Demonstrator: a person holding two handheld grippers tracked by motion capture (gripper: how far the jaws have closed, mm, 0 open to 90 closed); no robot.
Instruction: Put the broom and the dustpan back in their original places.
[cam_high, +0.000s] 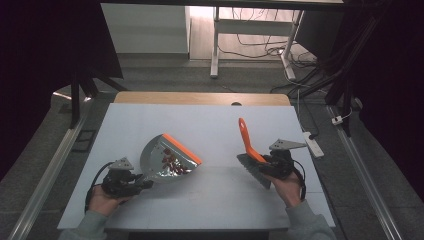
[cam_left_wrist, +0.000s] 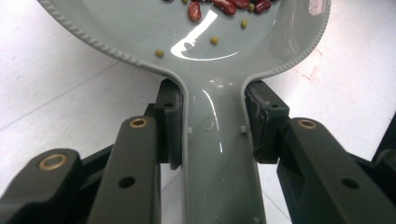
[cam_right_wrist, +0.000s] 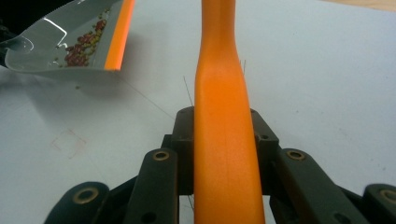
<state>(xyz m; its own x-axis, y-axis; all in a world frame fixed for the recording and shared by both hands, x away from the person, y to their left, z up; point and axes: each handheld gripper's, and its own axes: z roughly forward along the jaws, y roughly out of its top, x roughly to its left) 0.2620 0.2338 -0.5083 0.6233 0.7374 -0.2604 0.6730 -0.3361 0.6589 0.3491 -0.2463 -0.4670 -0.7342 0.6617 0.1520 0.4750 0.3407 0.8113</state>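
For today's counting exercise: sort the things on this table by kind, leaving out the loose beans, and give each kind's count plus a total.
Dustpans: 1
Brushes: 1
Handheld grippers: 2, left gripper and right gripper
Total: 4

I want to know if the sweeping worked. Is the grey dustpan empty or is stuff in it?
Not empty. Red beans and small green ones lie inside the dustpan, held by the left gripper.
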